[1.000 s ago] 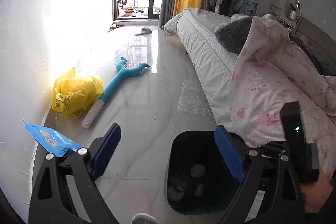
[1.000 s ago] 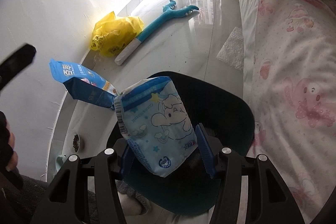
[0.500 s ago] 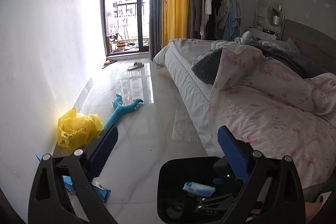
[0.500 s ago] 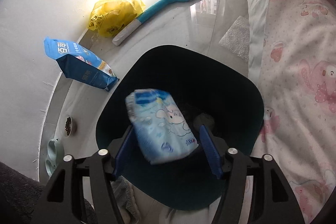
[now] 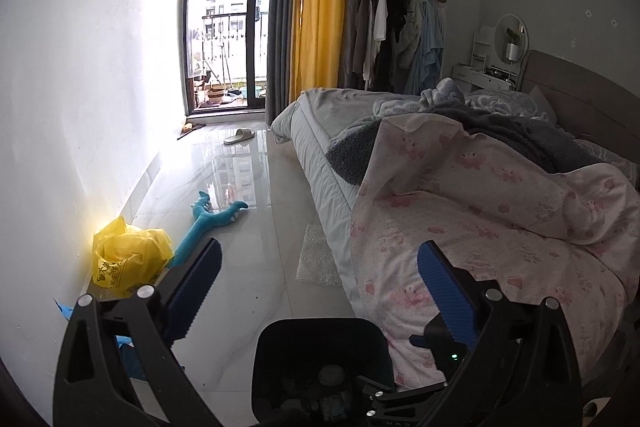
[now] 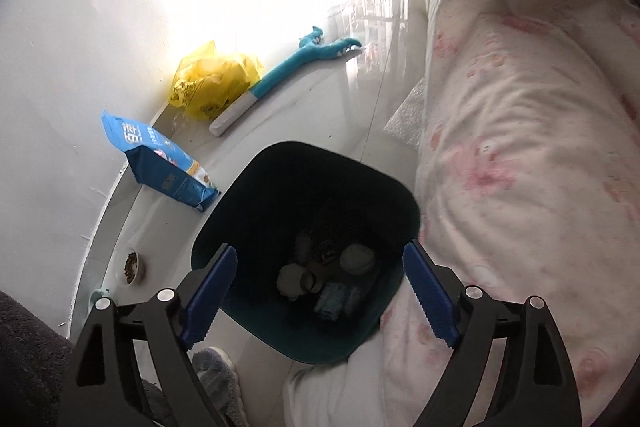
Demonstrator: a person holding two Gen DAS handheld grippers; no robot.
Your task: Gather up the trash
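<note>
Trash still out: blue bag (image 6: pixel 160 163) against the wall, left of the bin (image 6: pixel 304 251), long axis slanting. Right gripper (image 6: pixel 316 291), empty, opening above the bin, seems nearer; left gripper (image 5: pixel 316 291) gapes empty.

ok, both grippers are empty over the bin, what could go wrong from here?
1. The blue bag leans by the wall and looks like pet food beside a filled bowl; it may get binned as trash by mistake.
2. The teal toy lies against the yellow plastic bag; grabbing the bag could drag it along.
3. The bin sits tight against the hanging pink quilt; the right gripper, jaws opening and empty, could snag the fabric.
</note>
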